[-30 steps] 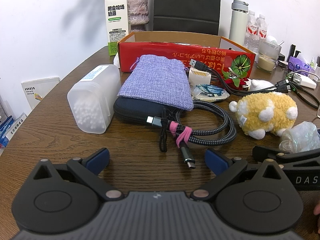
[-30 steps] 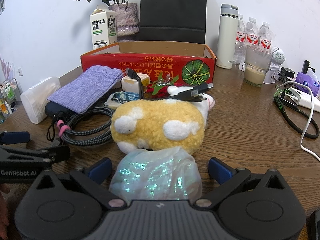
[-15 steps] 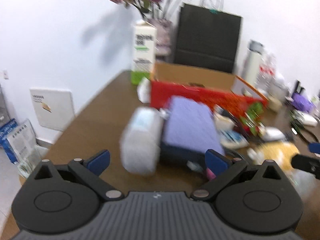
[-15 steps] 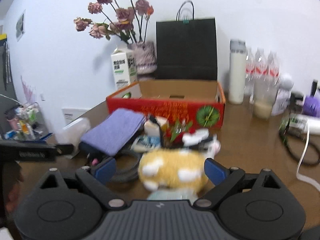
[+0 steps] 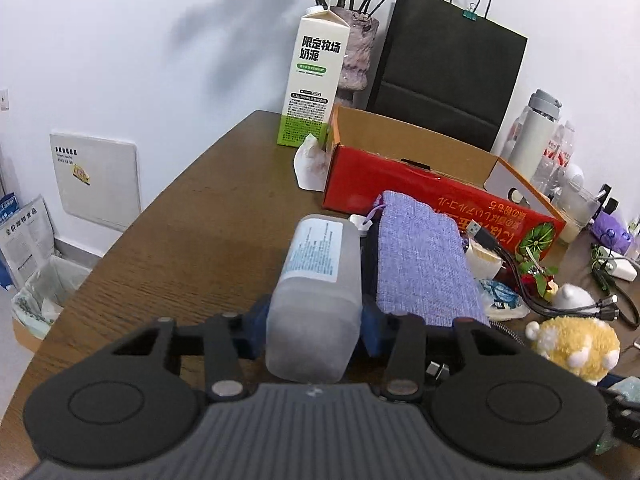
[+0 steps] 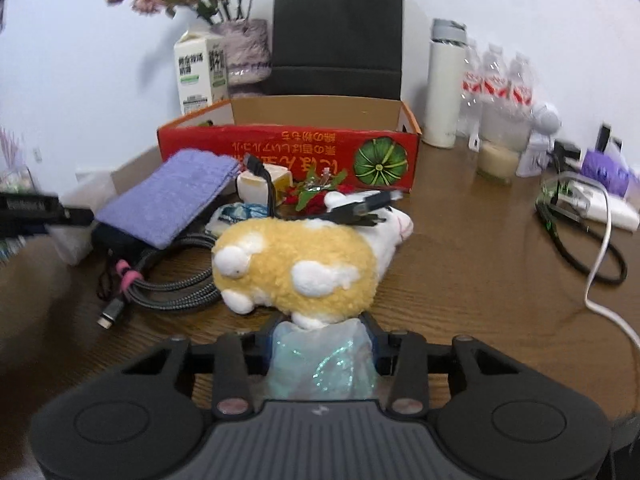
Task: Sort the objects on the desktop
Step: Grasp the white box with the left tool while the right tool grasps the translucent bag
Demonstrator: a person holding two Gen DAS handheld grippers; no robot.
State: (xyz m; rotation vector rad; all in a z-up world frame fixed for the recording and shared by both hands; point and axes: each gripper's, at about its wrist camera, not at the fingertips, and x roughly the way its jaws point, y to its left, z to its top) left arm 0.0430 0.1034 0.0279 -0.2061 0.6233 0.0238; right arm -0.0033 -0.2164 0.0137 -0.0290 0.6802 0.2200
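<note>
Left wrist view: the left gripper [image 5: 313, 326] is clamped on the frosted container [image 5: 316, 304], one blue pad on each side of its near end.
Container: lying lengthwise between the jaws, label up; its near end is cloudy and its contents cannot be made out.
Right wrist view: the right gripper [image 6: 321, 342] is closed on the clear bag [image 6: 323, 360]; the pads are mostly hidden behind the crumpled plastic.
Bag: glittery film, contents hard to tell; its lower part is cut off by the gripper body.
Plush [image 6: 296, 268]: at 12 o'clock from the bag, touching its top edge; a white plush [image 6: 390, 226] behind it is mostly hidden.
Pouch [image 5: 424, 264]: purple cloth, at 1 o'clock from the container, just beside it, lying over a dark case [image 6: 116, 238] of which only an edge shows.
Cable [image 6: 176, 280]: braided coil with a pink tie, at 9 o'clock from the plush, partly under the pouch.
USB leads [image 6: 360, 206]: black plugs lying across the plushes; where they run is hidden.
Box [image 6: 288, 152]: red, open top, at 12 o'clock beyond the clutter; its inside is only partly visible.
Carton [image 5: 314, 80]: upright at 12 o'clock behind the box's left corner.
Paper bag [image 5: 448, 68]: black, behind the box, base hidden.
Left gripper in right view: blurred dark bar at 9 o'clock, cut off by the frame.
Table [image 5: 192, 240]: brown wood, far right edge crowded with small blurred items.
</note>
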